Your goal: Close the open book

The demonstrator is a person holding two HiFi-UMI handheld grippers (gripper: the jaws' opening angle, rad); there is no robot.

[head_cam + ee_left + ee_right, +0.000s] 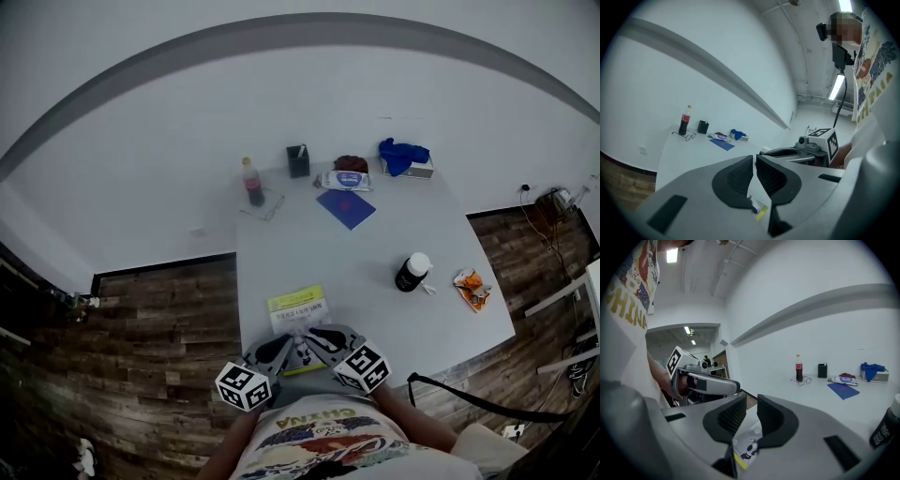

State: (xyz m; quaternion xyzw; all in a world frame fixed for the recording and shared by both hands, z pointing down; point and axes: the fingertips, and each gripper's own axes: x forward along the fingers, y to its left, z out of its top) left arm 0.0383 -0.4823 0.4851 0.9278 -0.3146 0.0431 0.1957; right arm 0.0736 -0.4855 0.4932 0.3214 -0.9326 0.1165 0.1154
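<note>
The book (296, 307) lies open at the near edge of the white table (375, 244), its yellow-green cover side facing up. Both grippers meet over its near part. My left gripper (286, 339) has its jaws almost together in the left gripper view (754, 161), with a thin white page running up between the pads; the printed, yellow-edged page (759, 208) shows just below. My right gripper (316, 336) has its jaws a little apart (751, 401), and a page with cartoon print (749, 446) lies under the gap.
At the table's far end stand a cola bottle (252, 182), glasses (267, 202), a black holder (298, 160), a wipes packet (345, 180), a blue booklet (346, 207) and a blue cloth (403, 155). A black jar (412, 272) and an orange wrapper (472, 288) sit at the right.
</note>
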